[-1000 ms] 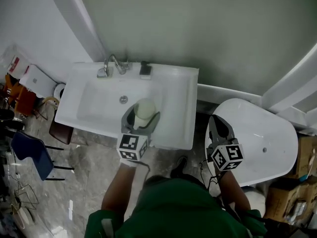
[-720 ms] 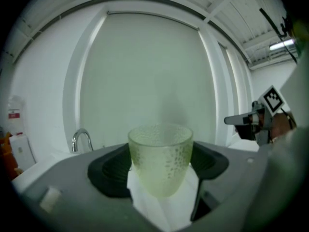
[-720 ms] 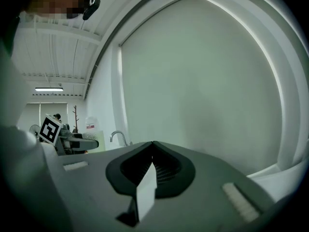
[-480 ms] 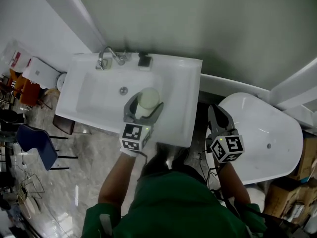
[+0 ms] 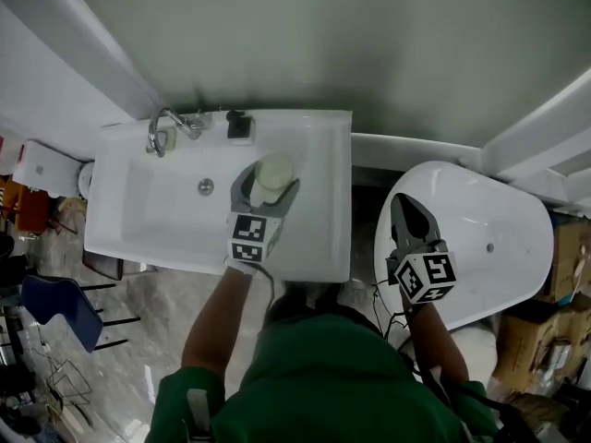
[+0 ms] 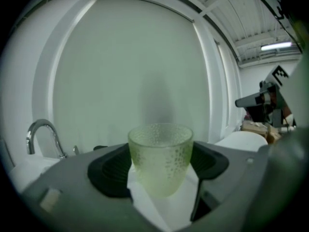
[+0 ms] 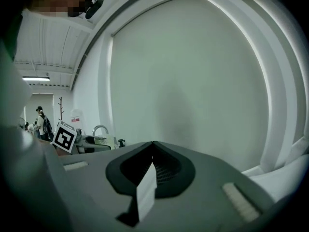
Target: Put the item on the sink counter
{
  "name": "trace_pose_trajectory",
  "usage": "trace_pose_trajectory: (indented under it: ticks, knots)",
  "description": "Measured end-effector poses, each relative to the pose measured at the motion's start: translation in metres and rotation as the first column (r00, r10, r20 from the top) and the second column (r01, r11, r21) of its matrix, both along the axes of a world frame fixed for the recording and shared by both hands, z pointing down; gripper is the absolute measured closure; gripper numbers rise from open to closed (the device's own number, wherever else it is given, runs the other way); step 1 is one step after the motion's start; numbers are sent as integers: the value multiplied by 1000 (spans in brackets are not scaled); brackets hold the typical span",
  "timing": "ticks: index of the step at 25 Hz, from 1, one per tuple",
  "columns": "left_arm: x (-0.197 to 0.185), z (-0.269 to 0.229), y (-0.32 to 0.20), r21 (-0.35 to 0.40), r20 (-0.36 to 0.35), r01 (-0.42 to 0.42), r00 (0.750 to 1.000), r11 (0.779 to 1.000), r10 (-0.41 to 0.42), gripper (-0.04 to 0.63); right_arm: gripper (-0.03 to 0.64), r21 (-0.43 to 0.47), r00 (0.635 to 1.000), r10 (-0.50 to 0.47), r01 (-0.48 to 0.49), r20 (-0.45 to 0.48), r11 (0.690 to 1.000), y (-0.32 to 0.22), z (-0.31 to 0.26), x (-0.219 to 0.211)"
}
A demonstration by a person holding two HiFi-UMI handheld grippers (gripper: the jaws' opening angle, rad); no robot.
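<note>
A pale green, frosted glass cup (image 5: pixel 274 173) stands upright between the jaws of my left gripper (image 5: pixel 269 177), which is shut on it. In the left gripper view the cup (image 6: pixel 161 156) fills the middle, and both dark pads press its sides. The cup is over the right edge of the basin of the white sink (image 5: pixel 328 212), by the flat counter part. I cannot tell whether it rests on the surface. My right gripper (image 5: pixel 404 203) is shut and empty, off to the right over a white oval tub (image 5: pixel 489 247). Its jaws (image 7: pixel 152 146) meet at the tips.
A chrome faucet (image 5: pixel 172 122) and a small black dispenser (image 5: pixel 238 125) stand at the sink's back edge, with the drain (image 5: pixel 205 186) in the basin. A grey-green wall rises behind. Cardboard boxes (image 5: pixel 565 266) stand at the far right and a blue chair (image 5: pixel 54 305) at the lower left.
My left gripper has carried the cup toward the wall and rightward across the sink, from over the basin to its right edge. The right gripper has stayed over the tub.
</note>
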State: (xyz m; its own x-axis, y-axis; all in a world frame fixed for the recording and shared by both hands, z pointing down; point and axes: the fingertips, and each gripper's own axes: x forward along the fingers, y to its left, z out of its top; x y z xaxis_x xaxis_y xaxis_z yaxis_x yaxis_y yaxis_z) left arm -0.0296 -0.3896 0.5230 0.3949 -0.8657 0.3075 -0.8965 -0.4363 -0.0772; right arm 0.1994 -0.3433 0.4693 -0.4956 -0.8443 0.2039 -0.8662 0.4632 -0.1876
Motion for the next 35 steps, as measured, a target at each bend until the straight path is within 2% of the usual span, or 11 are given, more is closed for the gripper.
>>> trace_pose_trajectory:
  ticks: [9, 13, 18, 23, 35]
  knots:
    - [-2, 34, -75, -15, 27, -123, 992, 992, 123, 224, 618, -38, 995, 83, -85, -62, 996, -28, 9, -3]
    - [-2, 55, -106, -27, 10, -149, 989, 988, 150, 224, 618, -60, 989, 109, -115, -95, 992, -38, 16, -3]
    - [-9, 91, -141, -66, -16, -158, 987, 985, 157, 224, 618, -98, 983, 129, -142, -134, 985, -47, 29, -8]
    - [-10, 123, -167, -97, -1, -150, 989, 984, 151, 224, 618, -129, 975, 128, -153, -182, 980, -48, 37, -7]
    - [-15, 159, -186, -147, 13, -121, 992, 982, 125, 222, 618, -166, 979, 87, -118, -182, 979, -47, 46, -29]
